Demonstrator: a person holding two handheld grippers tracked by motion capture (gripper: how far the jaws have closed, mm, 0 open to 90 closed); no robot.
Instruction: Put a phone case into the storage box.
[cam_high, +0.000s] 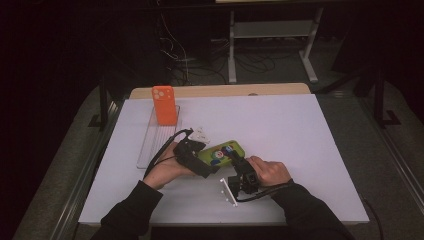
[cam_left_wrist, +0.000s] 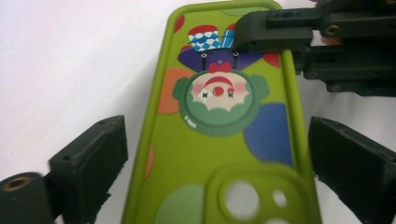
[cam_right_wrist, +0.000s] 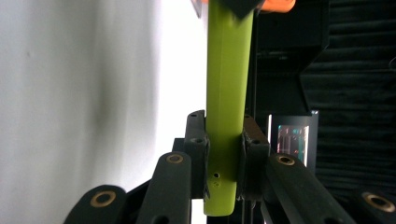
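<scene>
A lime-green phone case (cam_high: 223, 150) printed with a clown lies near the middle of the white table. My right gripper (cam_high: 236, 160) is shut on one short end of it. In the right gripper view the pads (cam_right_wrist: 198, 140) press both faces of the green case (cam_right_wrist: 226, 70) edge-on. My left gripper (cam_high: 200, 159) is at the case's other end, the one with the camera cut-out. In the left gripper view its two black jaws stand wide apart, open, with the case (cam_left_wrist: 196, 163) lying between them. The right gripper's jaw (cam_left_wrist: 275, 28) sits on the case's far end.
An orange phone case (cam_high: 165, 105) stands at the far end of a clear ribbed tray (cam_high: 149, 147), left of the grippers. The white table sheet (cam_high: 300, 135) stretches to the right. Beyond the table's far wooden edge (cam_high: 220, 91) are cables and a white frame on the floor.
</scene>
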